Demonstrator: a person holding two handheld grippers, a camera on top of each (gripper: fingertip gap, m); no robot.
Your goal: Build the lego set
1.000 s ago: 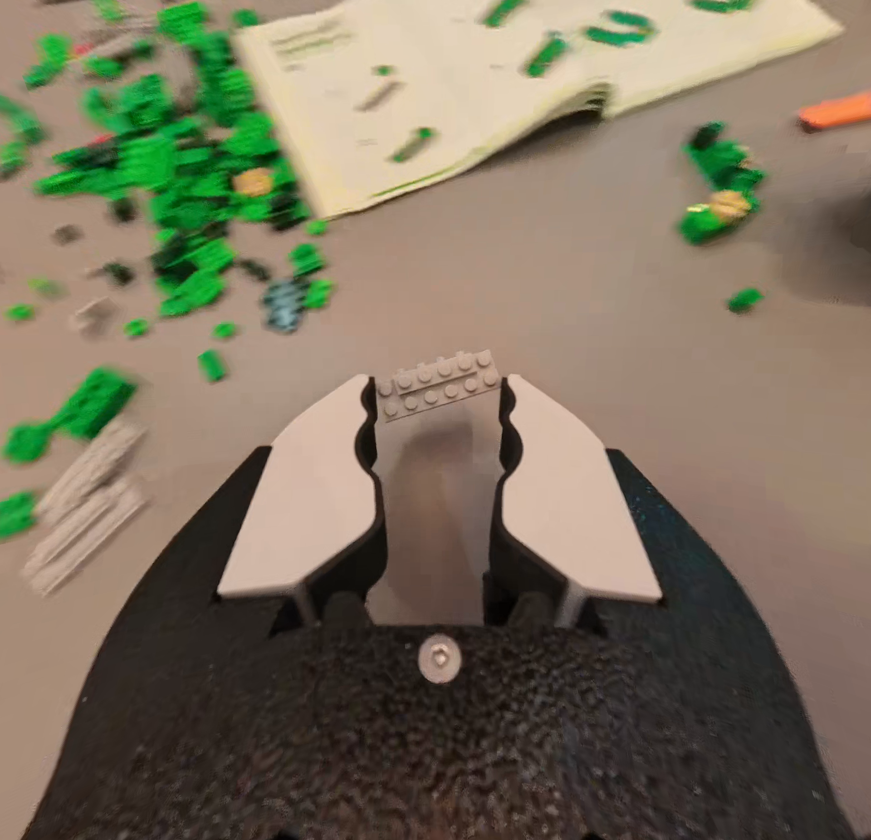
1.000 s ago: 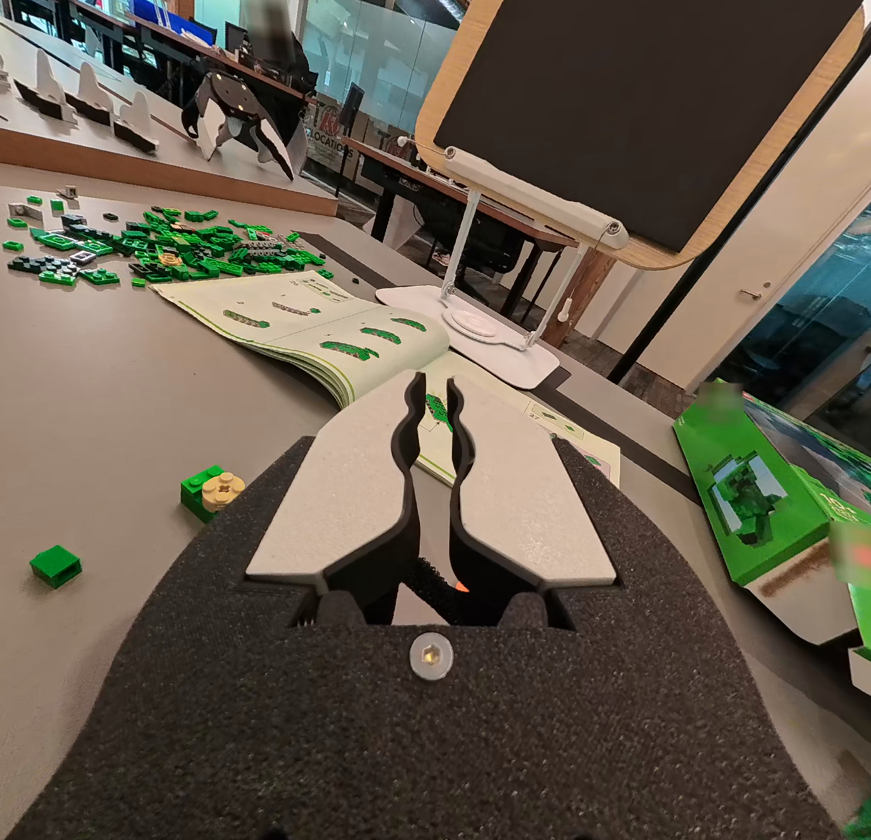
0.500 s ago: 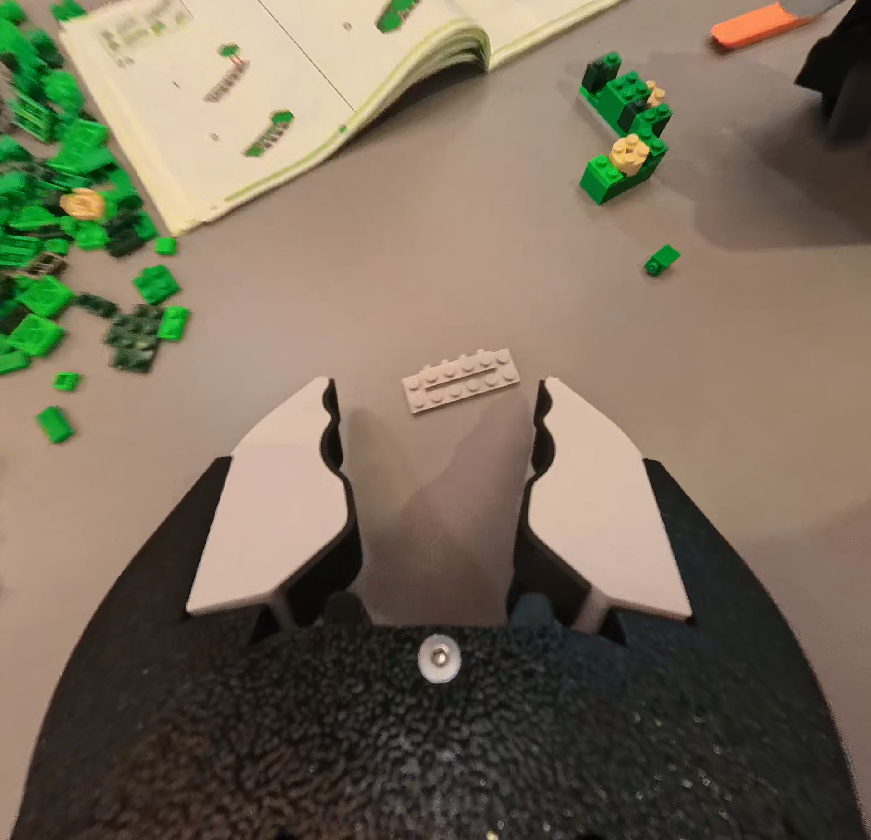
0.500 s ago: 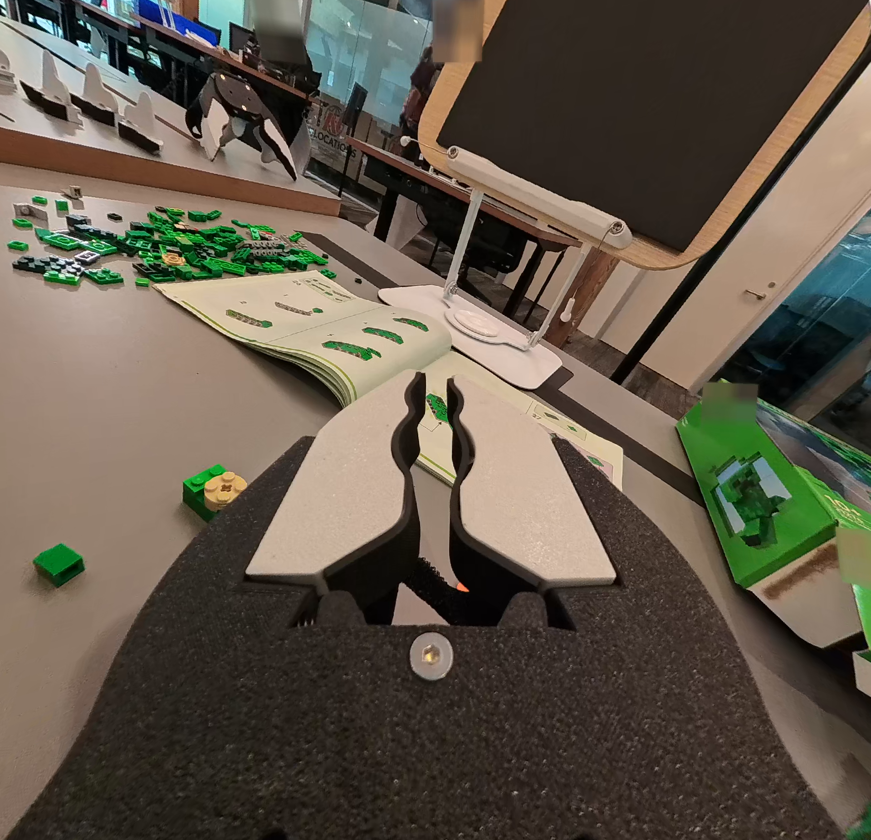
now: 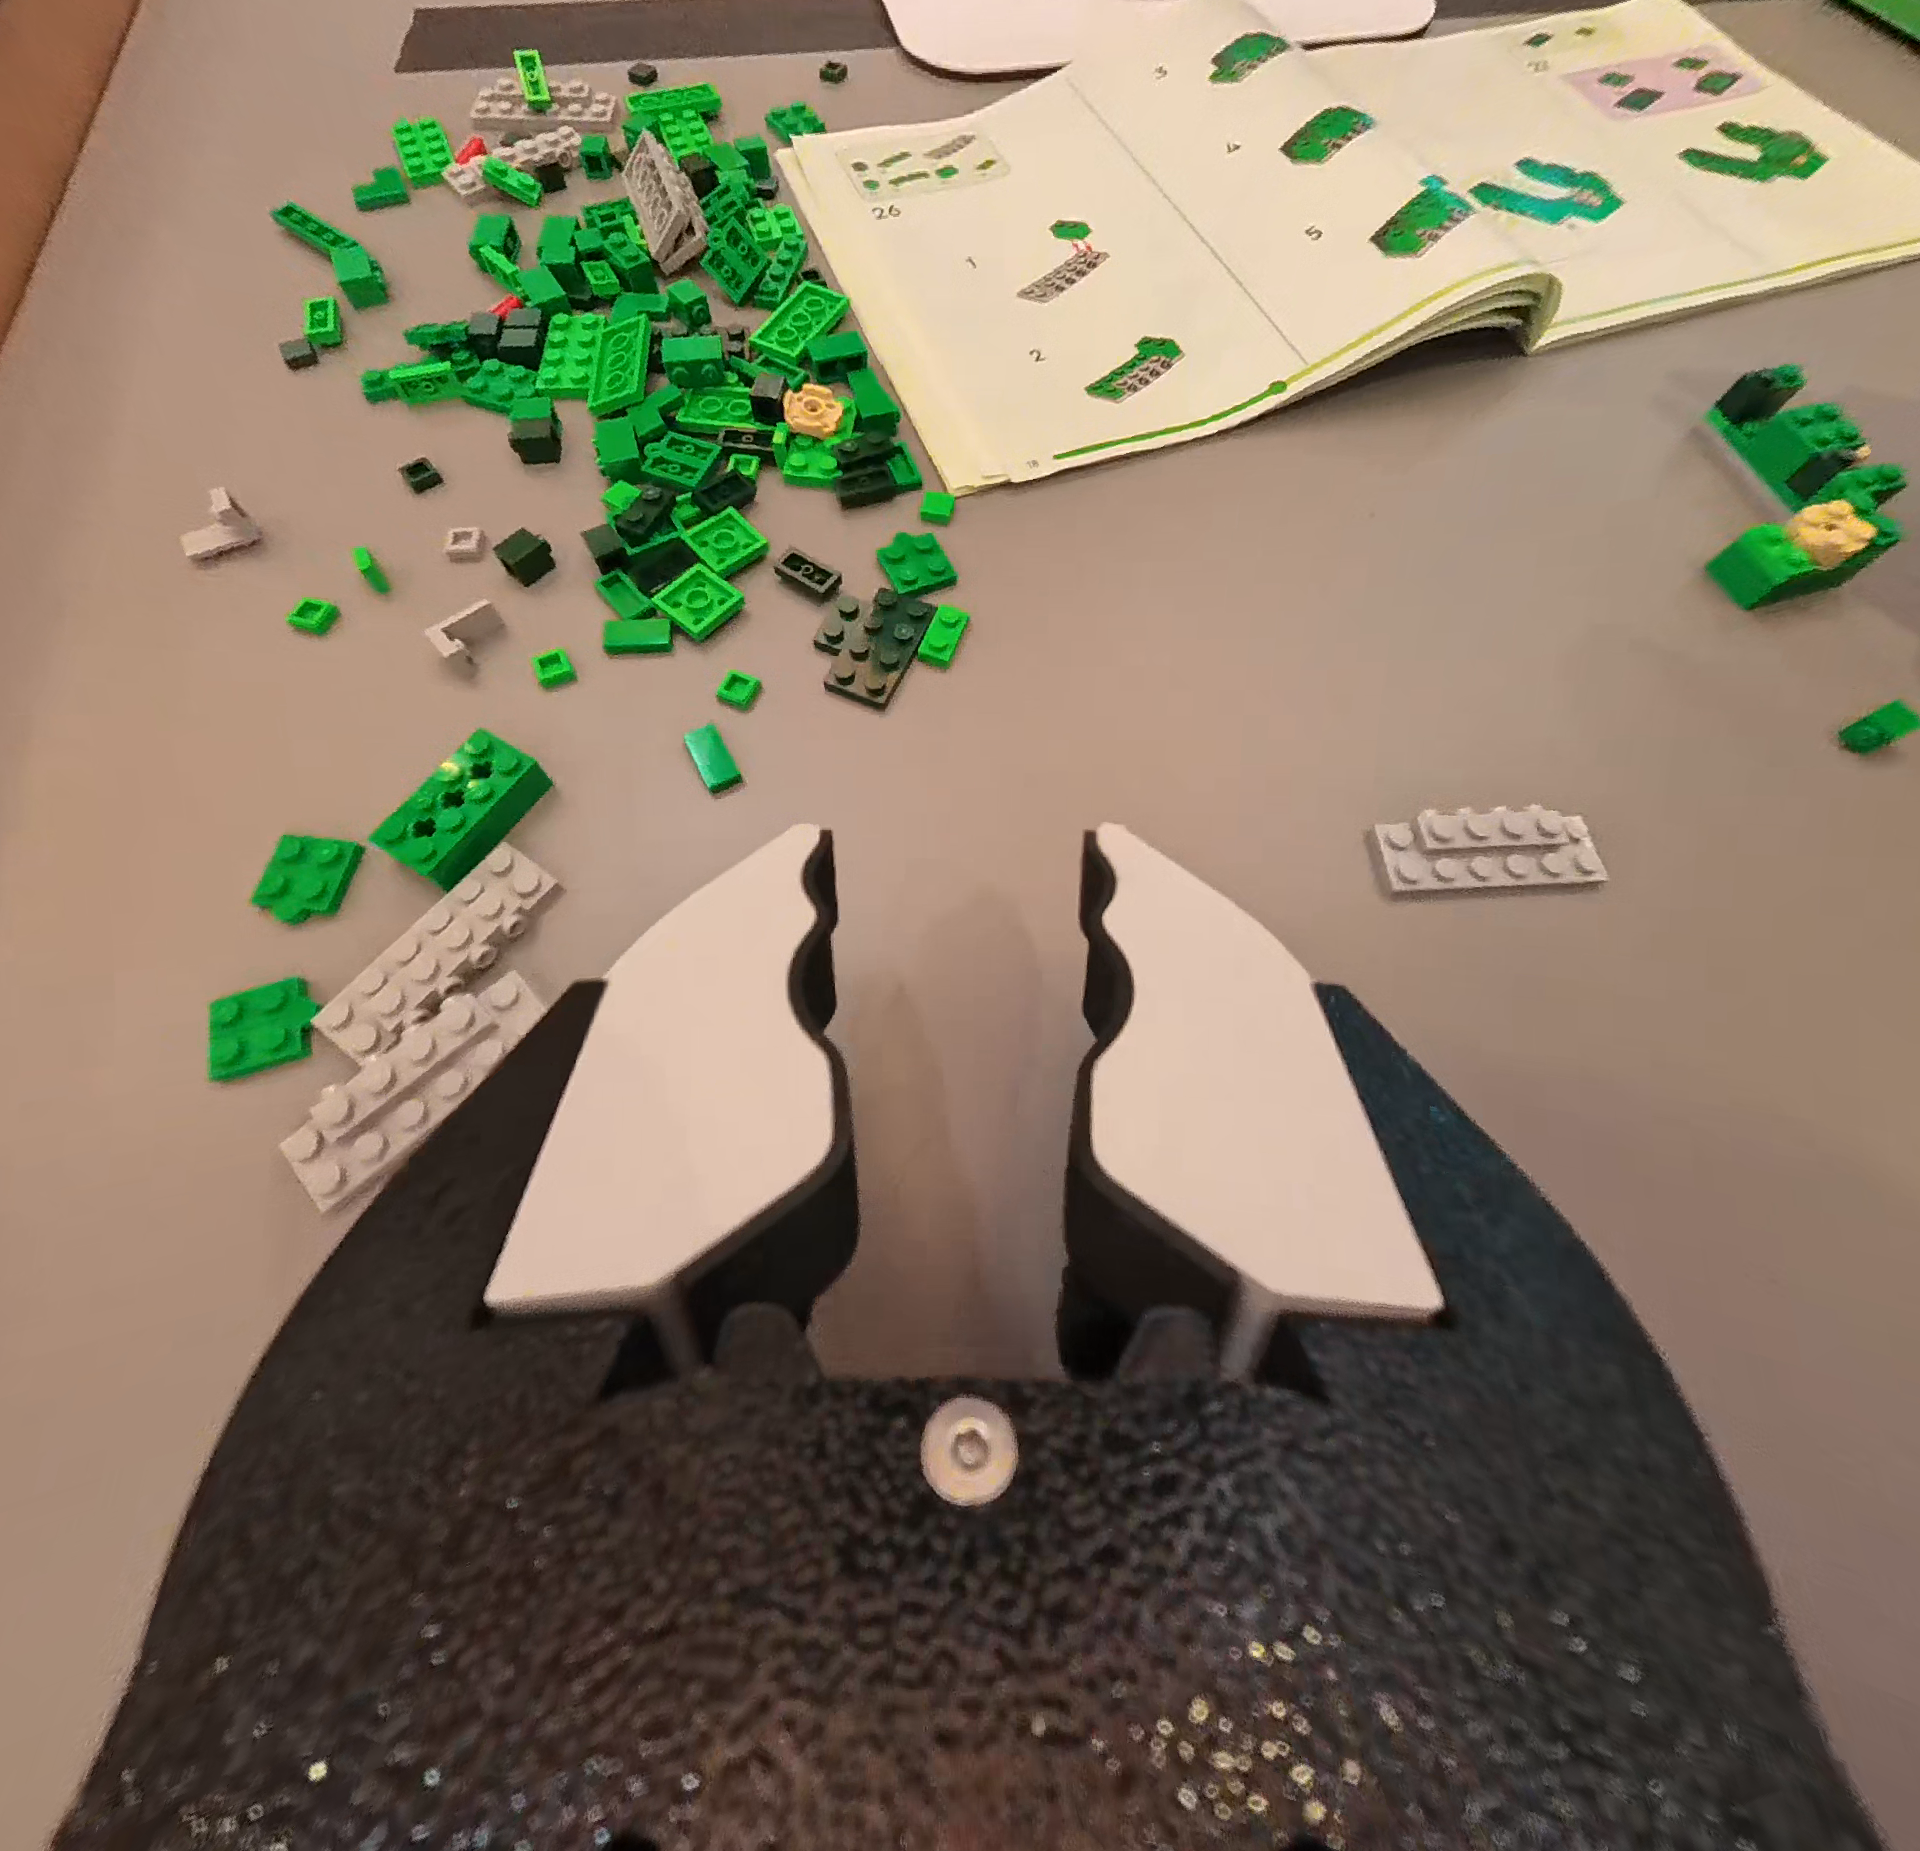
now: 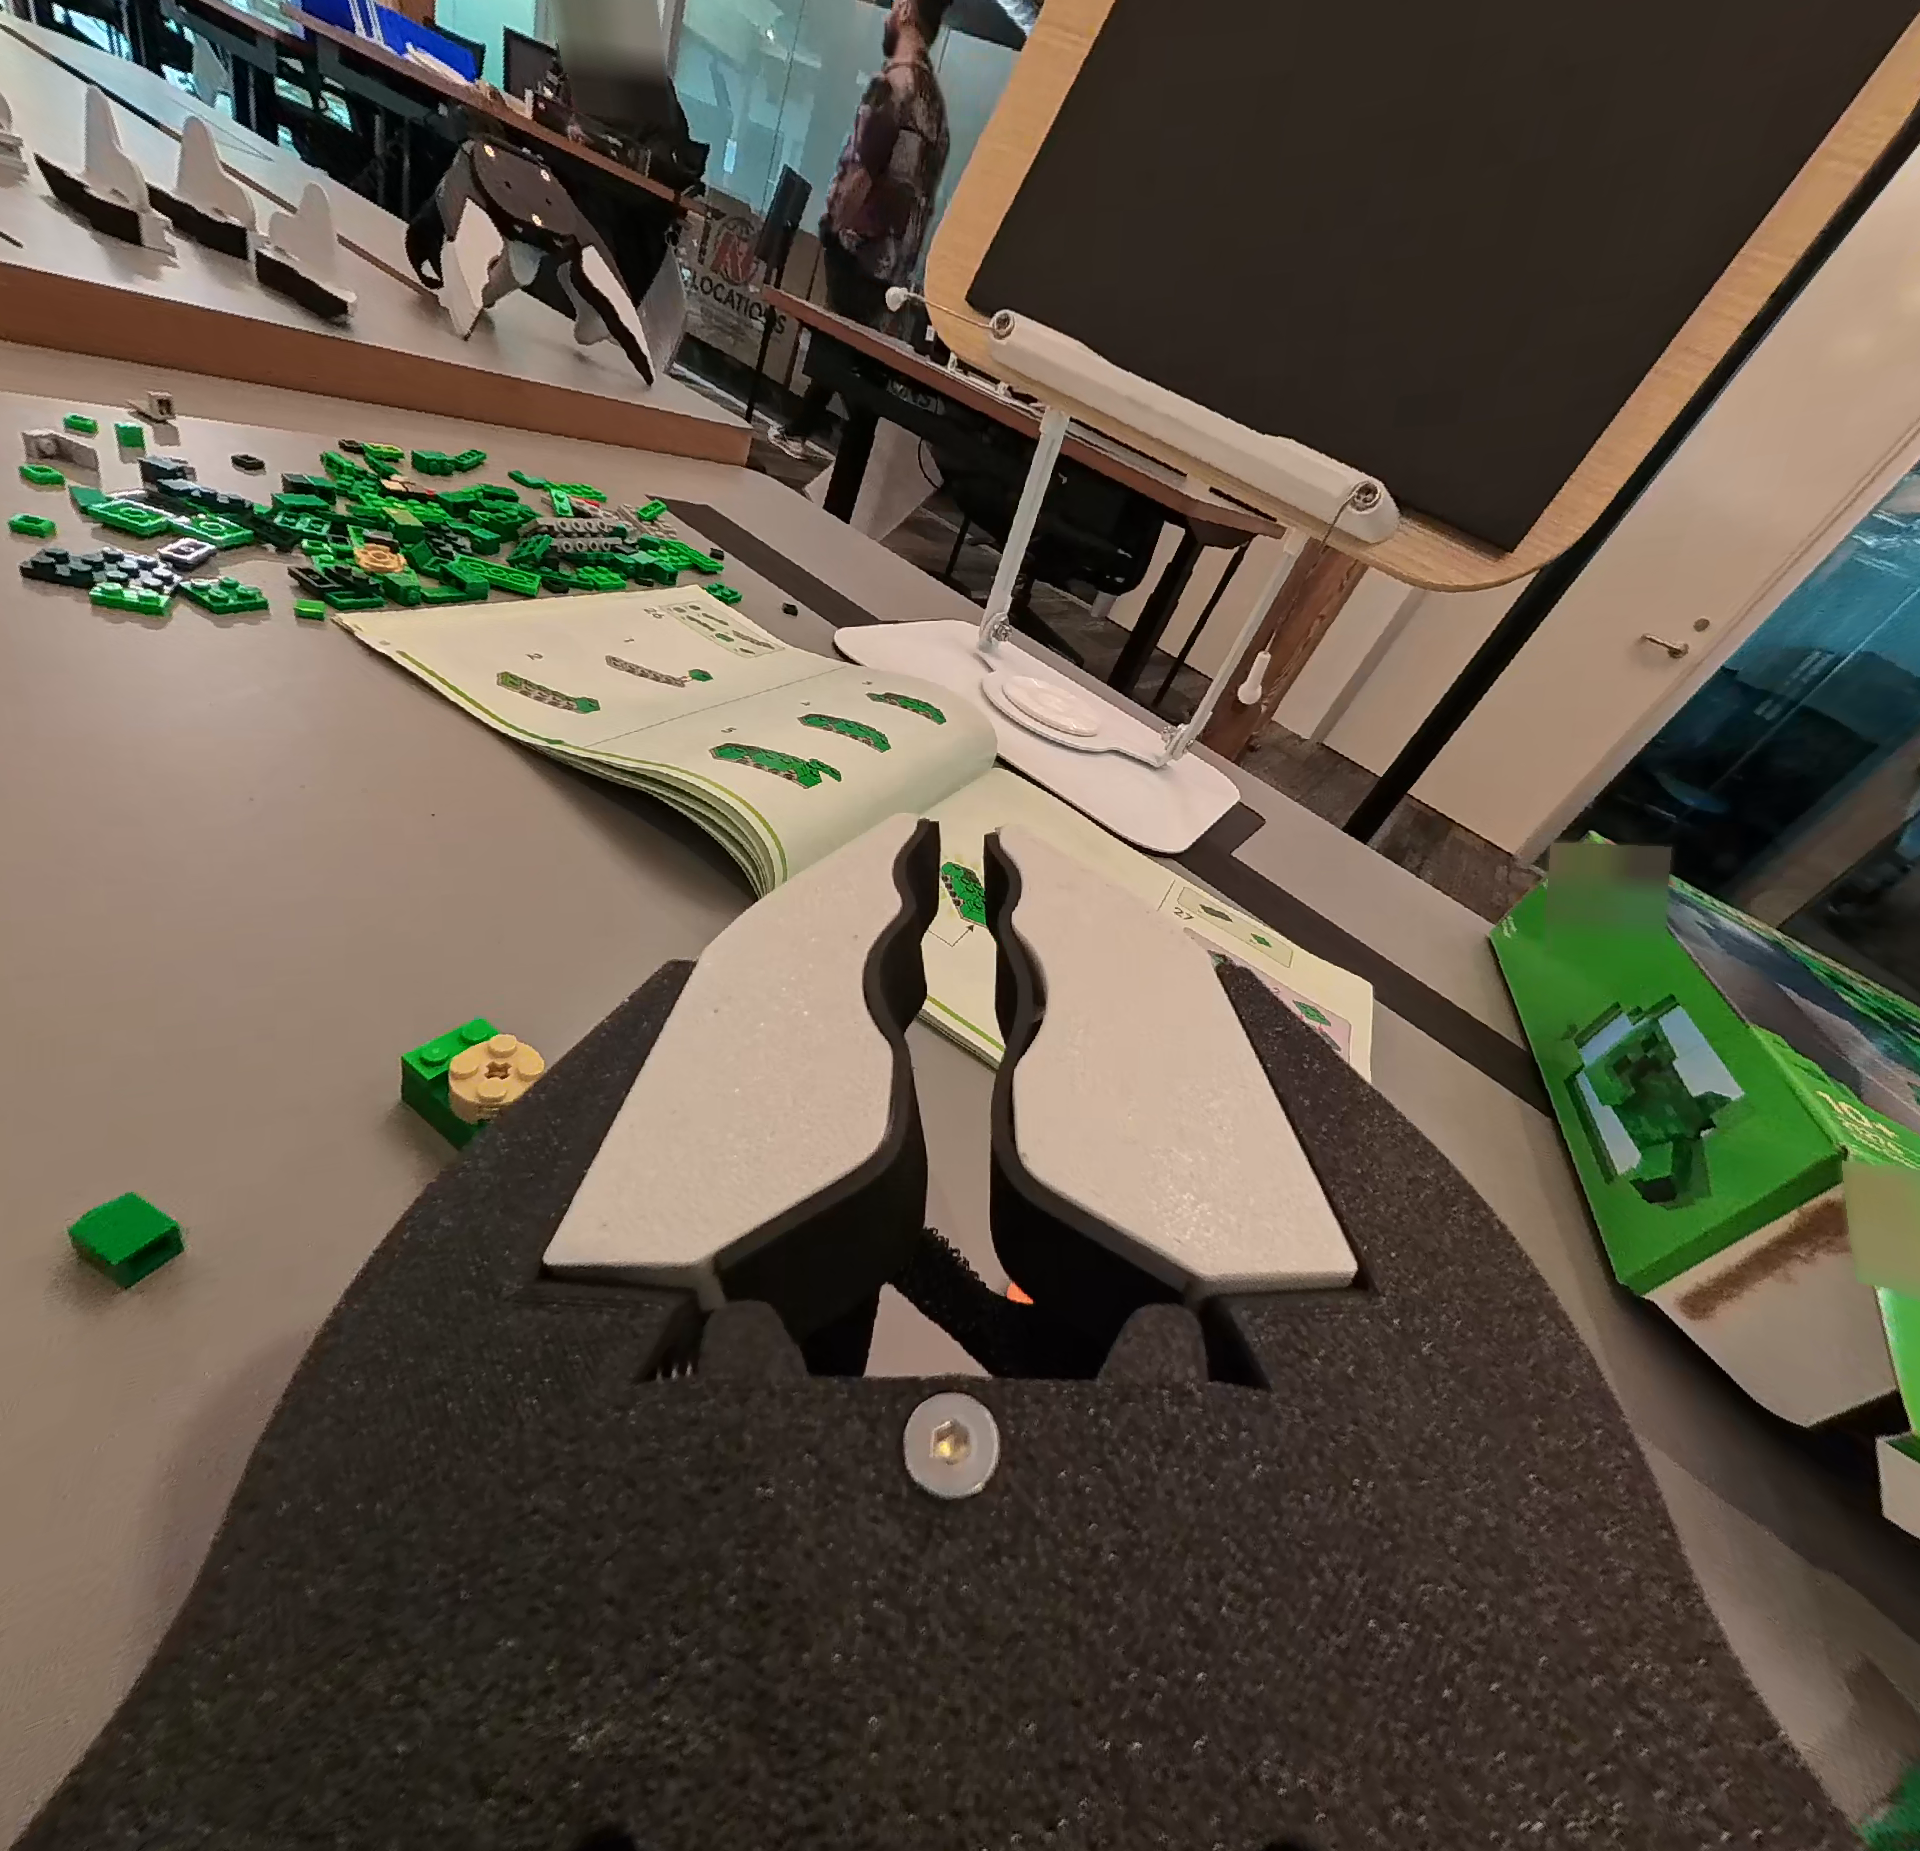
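My left gripper point(image 5: 956, 851) is open and empty, low over the grey table. A grey studded plate point(image 5: 1491, 854) lies flat on the table to its right, apart from it. A heap of loose green bricks point(image 5: 644, 378) lies ahead on the left, also in the right wrist view point(image 6: 416, 544). The open instruction booklet point(image 5: 1247, 243) lies beyond it. A partly built green piece with a tan round stud point(image 5: 1808, 513) sits at the right, also in the right wrist view point(image 6: 468, 1074). My right gripper point(image 6: 961, 851) is shut with a thin gap and holds nothing, pointing at the booklet point(image 6: 675, 689).
More grey plates point(image 5: 426, 1022) and a green brick point(image 5: 462, 804) lie by my left finger. A small green piece point(image 6: 125, 1238) lies near the right gripper. A green box point(image 6: 1662, 1095) is at the right. A white lamp base point(image 6: 1091, 752) stands behind the booklet. Tip to tip, the grippers are about 30 cm apart. To reach the grey studded plate point(image 5: 1491, 854) in a straight line is about 9 cm for my left fingers, about 20 cm for my right.
My left gripper opened and let go of the grey plate, which now lies on the table. The gripper then swung left, away from it. The right gripper has not moved.
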